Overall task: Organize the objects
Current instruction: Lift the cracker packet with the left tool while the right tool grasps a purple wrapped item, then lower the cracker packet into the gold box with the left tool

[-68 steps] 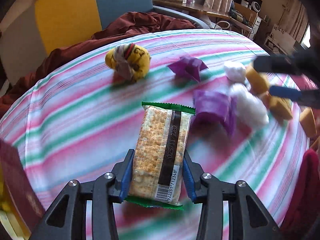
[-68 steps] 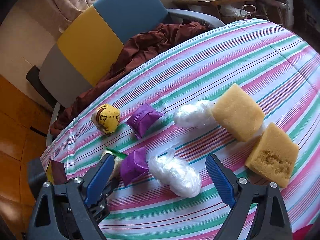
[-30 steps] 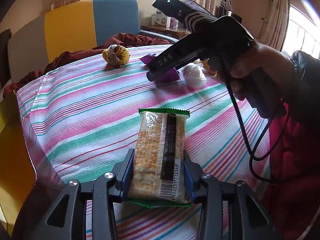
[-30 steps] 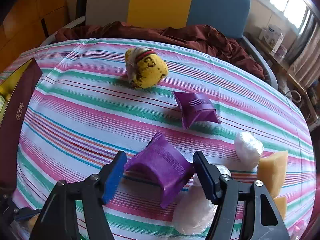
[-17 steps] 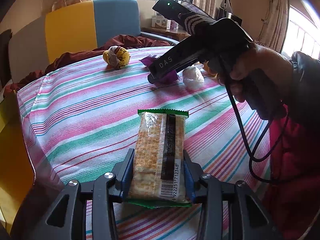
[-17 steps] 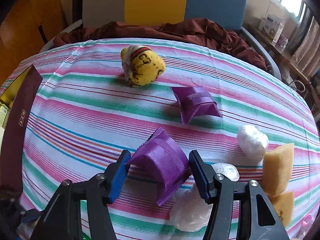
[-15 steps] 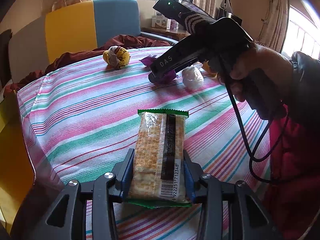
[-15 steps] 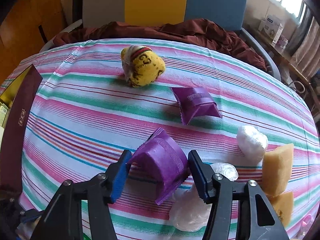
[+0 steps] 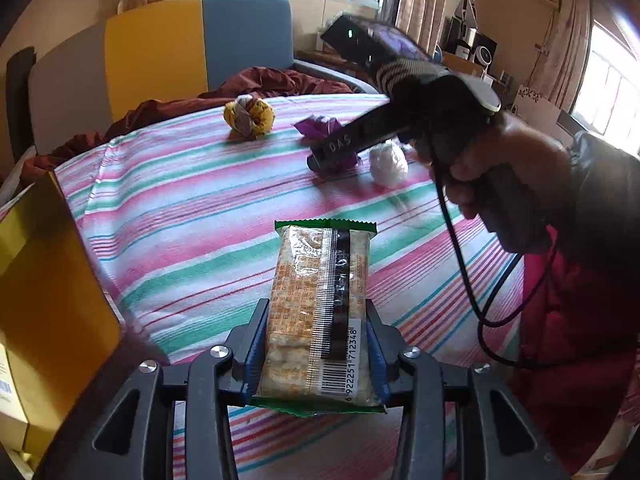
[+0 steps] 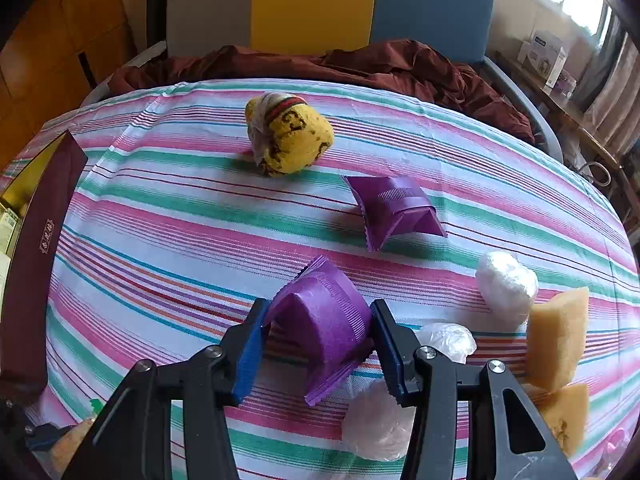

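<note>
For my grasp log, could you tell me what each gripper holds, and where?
Left gripper clamps the cracker pack by its long sides near the barcode end; right gripper squeezes the near purple packet by its sides.

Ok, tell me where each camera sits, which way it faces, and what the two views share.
Left wrist: on the left gripper, looking across the striped table; fingers clamp a cracker pack; the person's right hand shows.
Right wrist: on the right gripper, facing the chair; fingers close on a purple packet.
Shared: yellow sock ball, second purple packet, white bundle.
</note>
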`<action>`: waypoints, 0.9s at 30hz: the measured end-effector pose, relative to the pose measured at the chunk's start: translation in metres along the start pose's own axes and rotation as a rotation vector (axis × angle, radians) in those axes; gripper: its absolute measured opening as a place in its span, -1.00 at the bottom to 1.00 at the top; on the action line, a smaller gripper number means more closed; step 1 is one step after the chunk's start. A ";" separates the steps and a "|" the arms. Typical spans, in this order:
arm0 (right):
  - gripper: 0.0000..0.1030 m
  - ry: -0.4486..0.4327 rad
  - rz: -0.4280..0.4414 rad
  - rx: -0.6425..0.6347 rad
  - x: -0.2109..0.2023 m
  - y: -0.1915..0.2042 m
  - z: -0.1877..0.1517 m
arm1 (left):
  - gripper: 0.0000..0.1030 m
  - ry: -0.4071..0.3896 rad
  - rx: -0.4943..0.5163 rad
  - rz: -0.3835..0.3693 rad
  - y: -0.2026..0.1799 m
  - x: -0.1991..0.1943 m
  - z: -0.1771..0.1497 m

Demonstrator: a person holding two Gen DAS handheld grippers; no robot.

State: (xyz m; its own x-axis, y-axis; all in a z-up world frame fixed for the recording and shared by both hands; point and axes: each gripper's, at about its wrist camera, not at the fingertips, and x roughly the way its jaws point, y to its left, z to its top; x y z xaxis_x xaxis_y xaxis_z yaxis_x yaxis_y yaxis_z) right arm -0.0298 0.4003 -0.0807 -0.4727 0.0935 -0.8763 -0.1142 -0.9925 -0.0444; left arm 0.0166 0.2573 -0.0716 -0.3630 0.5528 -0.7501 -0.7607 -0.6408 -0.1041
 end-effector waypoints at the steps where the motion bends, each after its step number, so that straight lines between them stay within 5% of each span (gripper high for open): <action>1: -0.01 0.000 -0.003 -0.002 0.000 0.000 0.000 | -0.17 -0.007 -0.005 0.001 0.002 -0.006 0.001; 8: -0.01 -0.009 -0.018 -0.024 -0.006 0.009 -0.004 | -0.17 -0.073 -0.170 0.044 0.057 -0.067 0.016; 16: -0.01 -0.040 -0.012 -0.046 -0.017 0.017 -0.006 | -0.17 -0.096 -0.478 0.221 0.204 -0.126 0.019; 27: -0.01 -0.032 -0.022 -0.055 -0.014 0.018 -0.006 | -0.17 0.021 -0.578 0.331 0.312 -0.095 0.001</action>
State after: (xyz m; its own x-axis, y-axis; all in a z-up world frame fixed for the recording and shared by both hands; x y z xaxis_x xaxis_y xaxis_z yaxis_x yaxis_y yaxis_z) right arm -0.0205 0.3805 -0.0724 -0.4981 0.1165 -0.8592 -0.0765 -0.9930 -0.0903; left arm -0.1870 0.0057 -0.0322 -0.5125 0.2709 -0.8148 -0.1979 -0.9607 -0.1949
